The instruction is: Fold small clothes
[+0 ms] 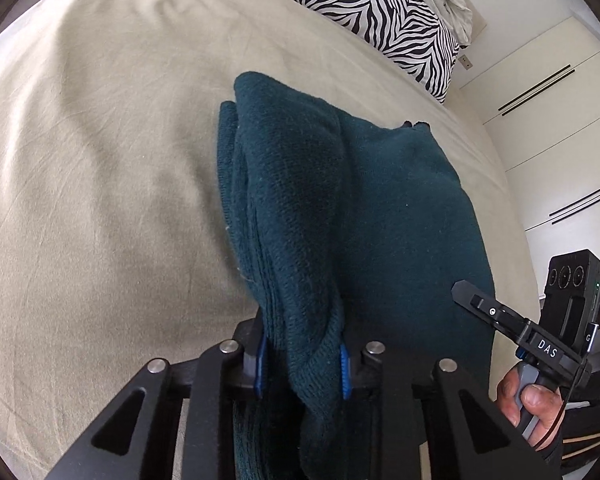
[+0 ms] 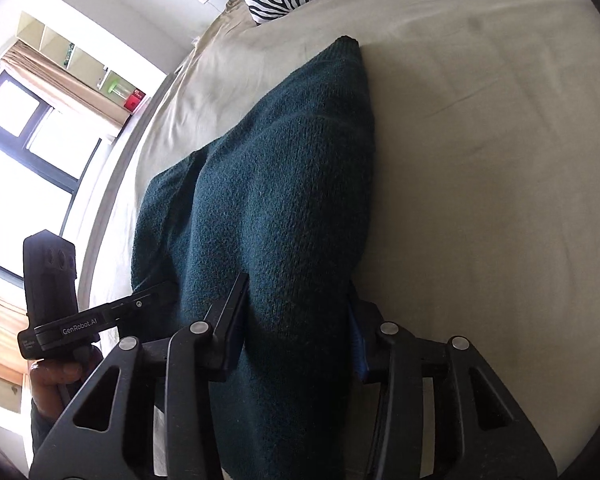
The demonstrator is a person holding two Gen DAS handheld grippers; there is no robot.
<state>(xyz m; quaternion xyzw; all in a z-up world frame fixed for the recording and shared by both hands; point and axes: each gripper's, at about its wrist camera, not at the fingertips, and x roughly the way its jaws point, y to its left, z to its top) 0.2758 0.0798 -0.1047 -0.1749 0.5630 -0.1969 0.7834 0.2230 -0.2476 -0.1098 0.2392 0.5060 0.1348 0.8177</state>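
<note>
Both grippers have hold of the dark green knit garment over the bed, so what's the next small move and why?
Probably carry both near corners forward and lay them down toward the far edge. The left gripper and right gripper each pinch a bunched edge of the dark teal-green knitted garment, whose far end rests on the beige bed sheet, so the fold looks ready to complete.

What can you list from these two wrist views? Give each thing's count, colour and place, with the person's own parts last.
knitted garment: one, dark teal, lying on the bed, near end clamped by both grippers
bed sheet: one, beige, under the garment
zebra pillow: one, black and white, at the bed's far end
window: one, dark-framed, beside the bed
left gripper: one, black with blue pads, shut on the garment
right gripper: one, black, shut on the garment
right hand: one, on its gripper's handle
</note>
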